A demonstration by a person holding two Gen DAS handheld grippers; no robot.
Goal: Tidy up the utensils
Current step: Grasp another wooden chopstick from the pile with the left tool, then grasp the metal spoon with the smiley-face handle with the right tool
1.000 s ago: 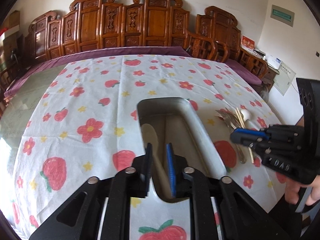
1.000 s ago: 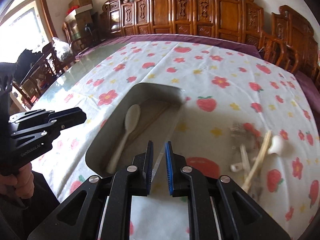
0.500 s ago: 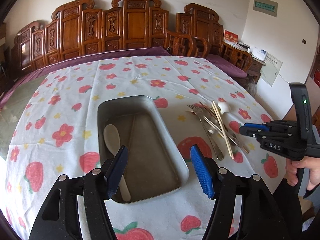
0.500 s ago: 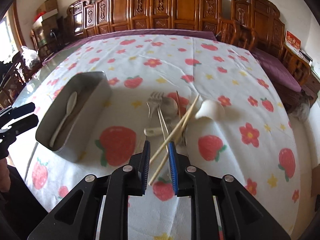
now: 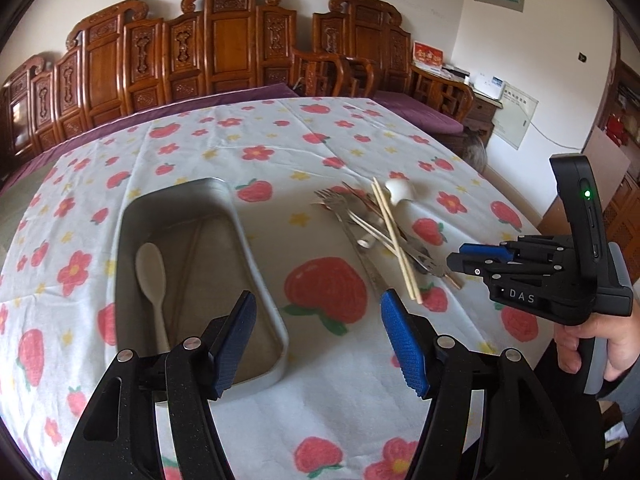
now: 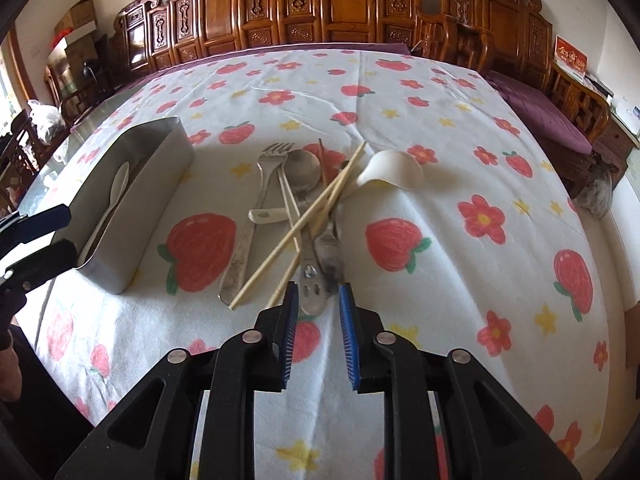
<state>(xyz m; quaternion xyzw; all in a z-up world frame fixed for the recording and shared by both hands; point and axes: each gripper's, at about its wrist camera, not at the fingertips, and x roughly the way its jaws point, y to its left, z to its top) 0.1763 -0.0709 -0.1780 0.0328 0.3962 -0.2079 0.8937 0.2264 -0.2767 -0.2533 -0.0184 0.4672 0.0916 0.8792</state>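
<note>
Both wrist views look down across the table's near edge; each sees the tray (image 5: 256, 248) and utensil pile (image 6: 304, 208), left view tray-side, right view pile-side.

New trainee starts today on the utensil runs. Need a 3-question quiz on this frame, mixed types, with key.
1. True or false: the metal tray already holds a white spoon.
2. Multiple choice: the right gripper is
A. shut on a chopstick
B. open, its jaws at the near end of the utensil pile
C. inside the tray
3. Fill in: the left gripper has its jaws wide ____ and holds nothing.

Key: 1 true; 2 B; 3 open.
</note>
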